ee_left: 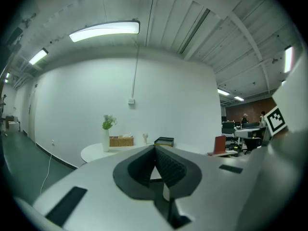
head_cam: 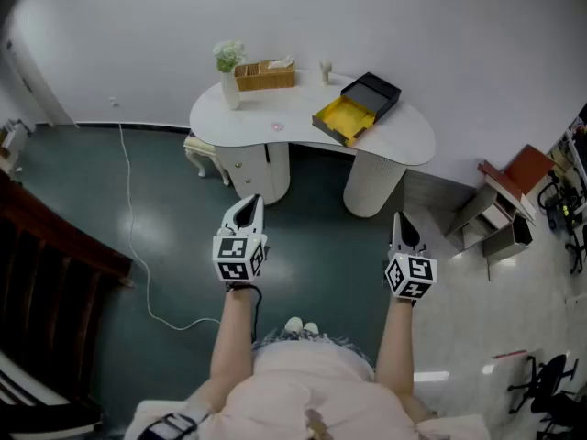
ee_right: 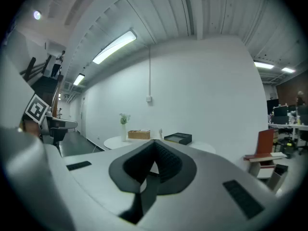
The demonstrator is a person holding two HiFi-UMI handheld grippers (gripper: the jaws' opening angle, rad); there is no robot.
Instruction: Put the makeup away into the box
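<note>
As I stand well off, claws: left gripper (head_cam: 246,205), right gripper (head_cam: 402,224) pinched together, empty
box (head_cam: 359,108): open on table (head_cam: 404,143), 12 o'clock
makeup: too small to tell
approach: I'd step close, open first

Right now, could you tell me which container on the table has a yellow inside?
The black box at the right end of the table in the head view; the basket beside the vase is tan wicker.

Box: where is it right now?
In the head view the box sits open, yellow inside, on the right half of the white table by the far wall. It is to the right of the wicker basket.
</note>
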